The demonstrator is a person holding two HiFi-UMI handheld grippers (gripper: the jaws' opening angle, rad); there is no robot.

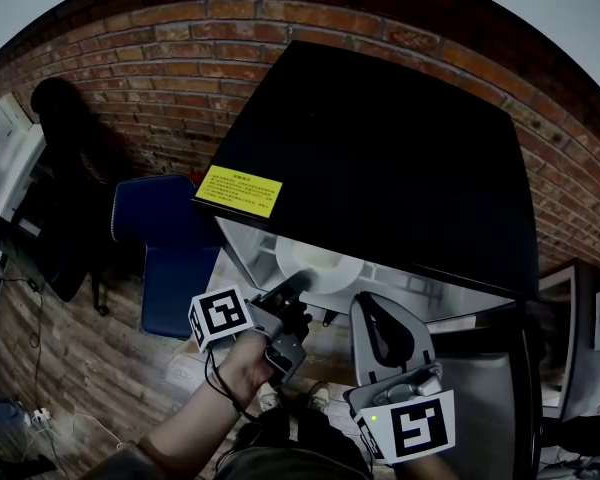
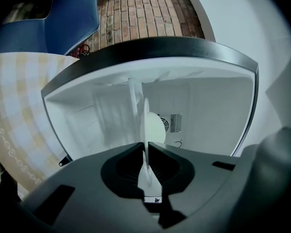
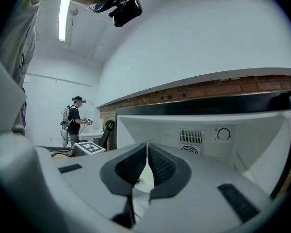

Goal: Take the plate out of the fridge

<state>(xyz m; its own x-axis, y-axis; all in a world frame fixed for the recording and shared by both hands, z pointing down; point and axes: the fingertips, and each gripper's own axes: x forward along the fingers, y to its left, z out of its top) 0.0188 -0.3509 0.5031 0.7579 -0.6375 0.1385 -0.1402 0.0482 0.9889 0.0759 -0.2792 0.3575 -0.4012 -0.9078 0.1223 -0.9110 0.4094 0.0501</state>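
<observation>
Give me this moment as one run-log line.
stage: grasp | left gripper: shut on rim of plate | plate: in open fridge | right gripper: shut, empty

A red brick wall (image 1: 170, 68) ran across the head view from ten to two o'clock. Near nine o'clock a blue chair (image 1: 165, 253) stood close to that wall, and a black office chair (image 1: 65, 178) sat just beside it, further out toward the edge. The brown floor (image 1: 70, 358) filled the seven to eight o'clock corner, with cables and a white power strip (image 1: 35, 415) lying on it. In the right gripper view a white wall (image 3: 194, 38) rose above the brick, a ceiling strip light (image 3: 64, 12) glowed at eleven o'clock, and a distant person (image 3: 75, 120) stood at nine o'clock beside a white table (image 3: 93, 134).
</observation>
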